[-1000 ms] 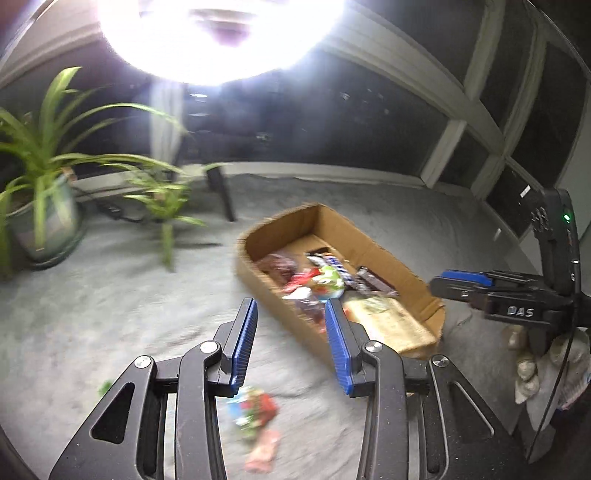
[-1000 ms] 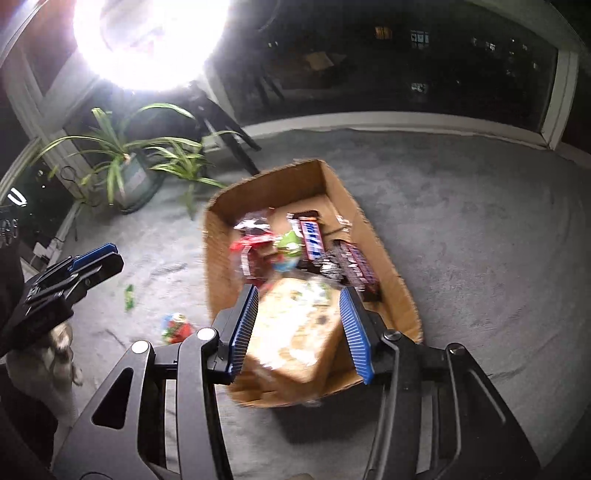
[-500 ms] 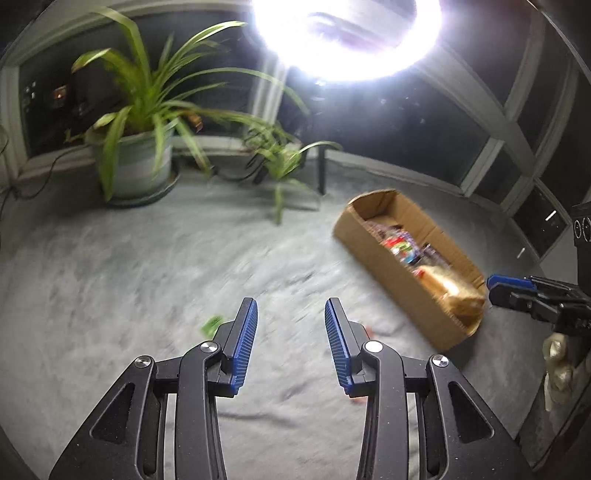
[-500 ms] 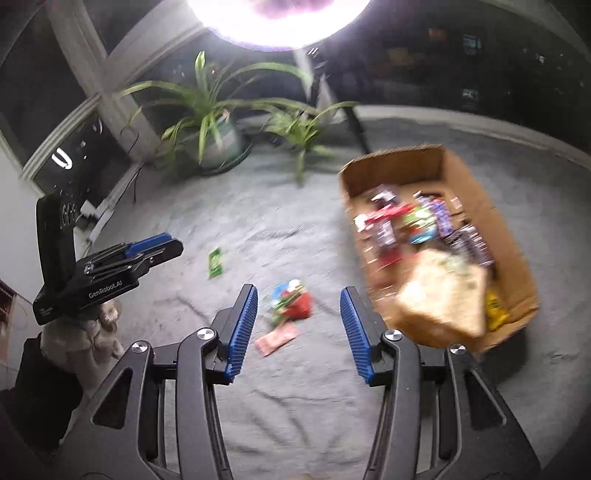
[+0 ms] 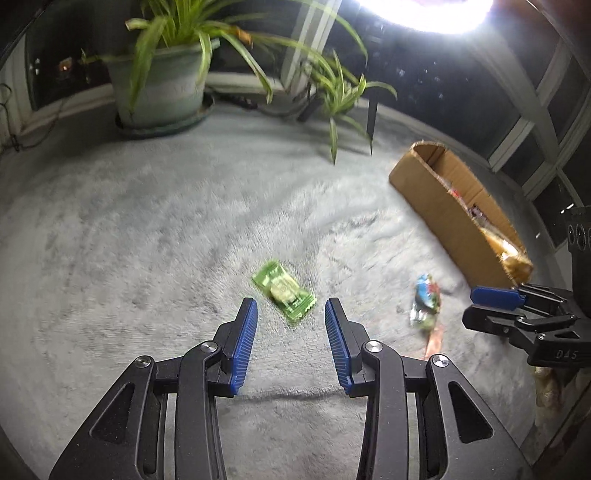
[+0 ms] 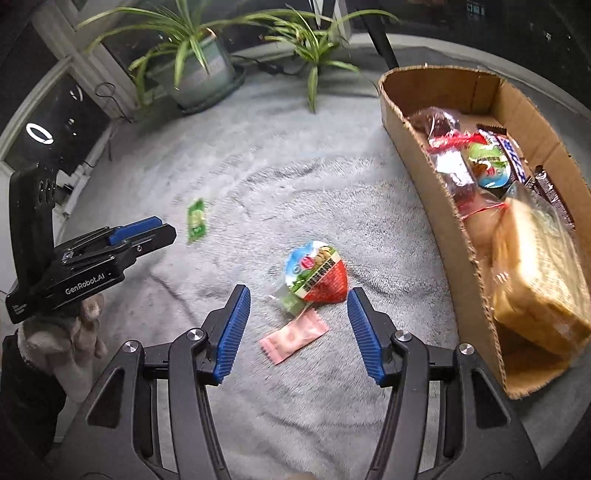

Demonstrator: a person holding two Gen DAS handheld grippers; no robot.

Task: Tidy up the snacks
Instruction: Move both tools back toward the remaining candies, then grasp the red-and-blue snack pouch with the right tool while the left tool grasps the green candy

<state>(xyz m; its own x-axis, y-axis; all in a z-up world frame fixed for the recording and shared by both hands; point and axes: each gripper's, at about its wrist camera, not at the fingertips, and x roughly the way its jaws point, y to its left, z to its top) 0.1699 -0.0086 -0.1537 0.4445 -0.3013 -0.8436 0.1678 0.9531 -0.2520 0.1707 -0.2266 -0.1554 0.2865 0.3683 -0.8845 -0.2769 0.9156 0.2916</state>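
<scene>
A green snack packet (image 5: 283, 291) lies on the grey carpet just ahead of my open, empty left gripper (image 5: 291, 314); it also shows in the right wrist view (image 6: 195, 220). A round multicoloured jelly cup (image 6: 316, 273) and a pink sachet (image 6: 293, 338) lie between the tips of my open, empty right gripper (image 6: 297, 306). The cardboard box (image 6: 436, 177) at the right holds several snacks and a bread loaf (image 6: 535, 273). In the left wrist view the box (image 5: 443, 210) is at the right, and the right gripper (image 5: 517, 314) is beside the jelly cup (image 5: 426, 299).
A large potted spider plant (image 5: 162, 74) and a smaller one (image 5: 336, 88) stand at the back by the windows. A bright ring light (image 5: 428, 11) glares overhead on a tripod. The left gripper (image 6: 122, 240) shows at the left of the right wrist view.
Both grippers have swung left away from the box and come down toward the carpet. The green packet now lies before the left gripper, the jelly cup and pink sachet before the right.
</scene>
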